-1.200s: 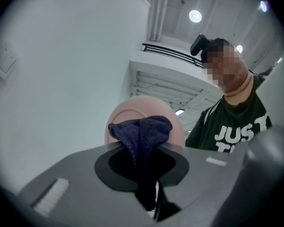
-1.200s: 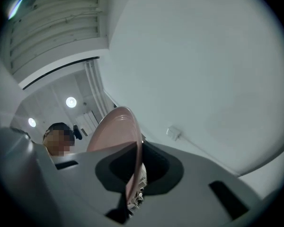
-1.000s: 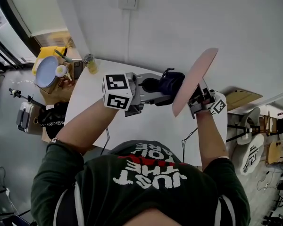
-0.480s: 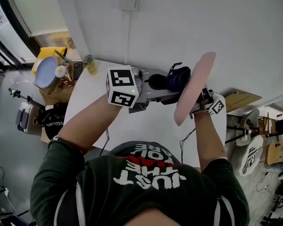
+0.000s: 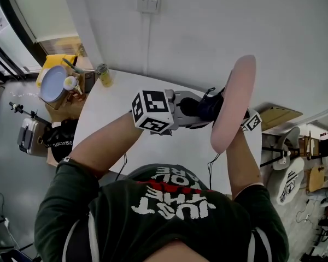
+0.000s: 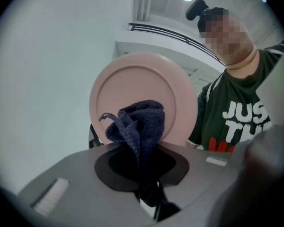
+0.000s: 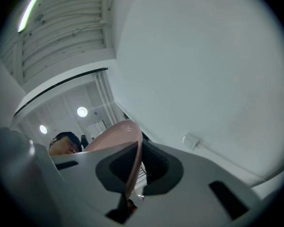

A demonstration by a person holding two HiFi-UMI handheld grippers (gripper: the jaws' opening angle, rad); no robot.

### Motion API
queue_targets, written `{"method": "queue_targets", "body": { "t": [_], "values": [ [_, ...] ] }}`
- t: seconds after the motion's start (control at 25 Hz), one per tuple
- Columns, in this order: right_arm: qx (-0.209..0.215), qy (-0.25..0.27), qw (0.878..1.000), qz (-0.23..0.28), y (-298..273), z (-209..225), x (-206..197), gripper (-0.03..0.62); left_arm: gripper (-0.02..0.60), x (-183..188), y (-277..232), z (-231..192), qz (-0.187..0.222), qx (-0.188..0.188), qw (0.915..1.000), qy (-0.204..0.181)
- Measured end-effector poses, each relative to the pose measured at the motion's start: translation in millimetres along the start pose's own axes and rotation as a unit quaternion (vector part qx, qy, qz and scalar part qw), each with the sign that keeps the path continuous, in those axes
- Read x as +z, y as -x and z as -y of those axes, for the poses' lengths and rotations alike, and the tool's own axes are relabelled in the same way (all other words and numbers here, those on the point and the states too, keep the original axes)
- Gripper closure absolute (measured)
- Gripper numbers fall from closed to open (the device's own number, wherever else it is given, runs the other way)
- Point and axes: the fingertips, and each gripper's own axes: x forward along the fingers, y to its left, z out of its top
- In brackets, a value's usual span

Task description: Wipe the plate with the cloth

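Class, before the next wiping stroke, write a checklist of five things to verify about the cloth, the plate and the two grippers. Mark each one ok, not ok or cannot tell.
1. Grip of the left gripper on the cloth: ok, the jaws are shut on the bunched fabric.
2. Grip of the right gripper on the plate: ok, the jaws are shut on its rim.
3. Face of the plate turned toward the cloth: ok.
4. Contact between the cloth and the plate: cannot tell; the bunch sits right at the face.
5. Clearance of the plate above the table: ok, it is held up in the air.
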Motion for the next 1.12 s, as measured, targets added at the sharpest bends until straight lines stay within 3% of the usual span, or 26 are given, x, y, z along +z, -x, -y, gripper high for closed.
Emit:
{"method": "queue_targets", "body": {
  "t": [0.32, 0.64, 0.84, 1.12],
  "values": [
    [0.030, -0.023, 0.998, -0.042, -10, -14, -27, 0.579, 0.520, -4, 2, -24, -0.009, 0.043, 0.9990, 0.011],
    [0.021, -0.027, 0.996, -0.082, 0, -8, -47, 0.579, 0.520, 11, 17, -44, 0.022, 0.061, 0.9972, 0.035],
    [-0.001, -0.012, 0.995, -0.103, 14, 0, -48, 0.579, 0.520, 29, 28, -45, 0.058, 0.058, 0.9954, 0.050],
    [-0.032, 0.009, 0.994, -0.102, 29, 15, -38, 0.579, 0.521, 43, 36, -27, 0.069, 0.029, 0.9971, 0.018]
  ]
}}
